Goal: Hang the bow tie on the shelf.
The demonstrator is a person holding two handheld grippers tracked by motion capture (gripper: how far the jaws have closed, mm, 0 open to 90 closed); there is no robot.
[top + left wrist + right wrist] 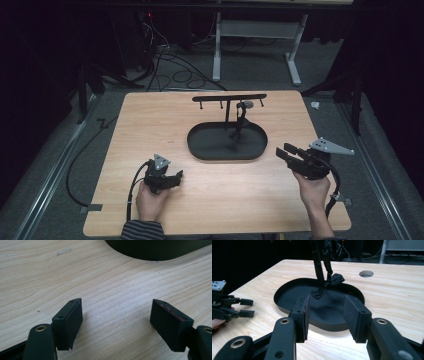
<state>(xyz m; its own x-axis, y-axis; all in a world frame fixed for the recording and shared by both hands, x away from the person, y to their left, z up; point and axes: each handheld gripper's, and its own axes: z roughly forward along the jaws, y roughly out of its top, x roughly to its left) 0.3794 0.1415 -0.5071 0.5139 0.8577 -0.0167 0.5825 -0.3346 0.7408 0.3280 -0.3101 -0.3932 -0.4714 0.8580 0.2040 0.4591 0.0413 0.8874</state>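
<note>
A black oval tray [200, 145] lies mid-table and carries a black T-shaped rack [229, 98] with small hooks. A black strap [241, 120] hangs from the rack, and its knotted end [329, 280] droops into the tray [287, 287]. My left gripper [176, 176] rests on the wood at the near left, below the tray's left end. Its jaws [116, 302] stand open over bare wood. My right gripper [284, 151] hovers off the tray's right end. It points at the tray, and its jaws [327, 298] stand open with nothing between them.
The wooden table [150, 120] has a round hole [366, 273] near its far side. The left gripper [239, 306] shows at the left of the right gripper view. Cables [175, 70] and a white desk frame [216, 50] stand on the floor beyond the table.
</note>
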